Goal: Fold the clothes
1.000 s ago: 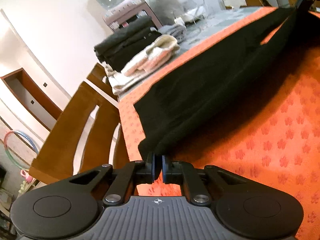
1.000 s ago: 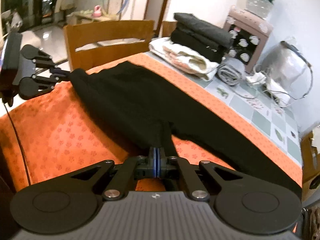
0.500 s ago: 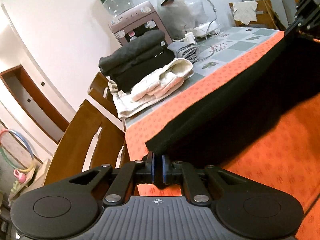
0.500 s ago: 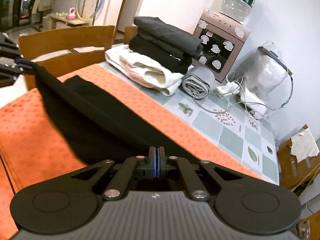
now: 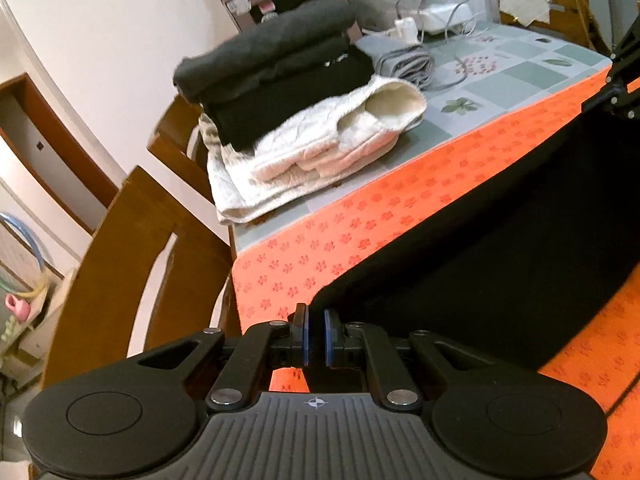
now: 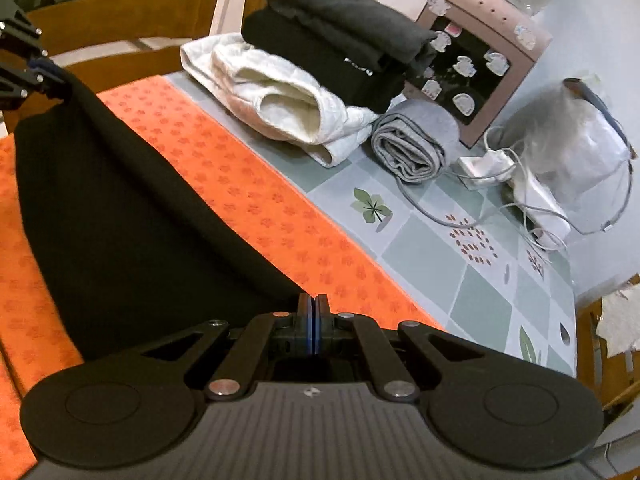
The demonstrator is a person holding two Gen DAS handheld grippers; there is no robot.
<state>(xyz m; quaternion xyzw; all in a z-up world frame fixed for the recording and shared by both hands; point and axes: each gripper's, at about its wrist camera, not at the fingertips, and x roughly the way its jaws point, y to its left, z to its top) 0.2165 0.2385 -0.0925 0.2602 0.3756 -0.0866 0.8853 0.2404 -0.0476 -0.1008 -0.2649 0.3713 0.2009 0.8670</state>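
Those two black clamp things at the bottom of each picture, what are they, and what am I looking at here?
Each is a hand-held tool with two fingers; a person carries one in each hand, and a small camera on each looks forward along the fingers. One picture comes from the left tool, the other from the right tool. Both are shut on the edge of a black garment, which stretches between them above an orange flowered cloth on the table. Each tool also shows at the edge of the other's picture. Further back sit a stack of folded clothes on a white quilted garment, a grey roll, and some cables.
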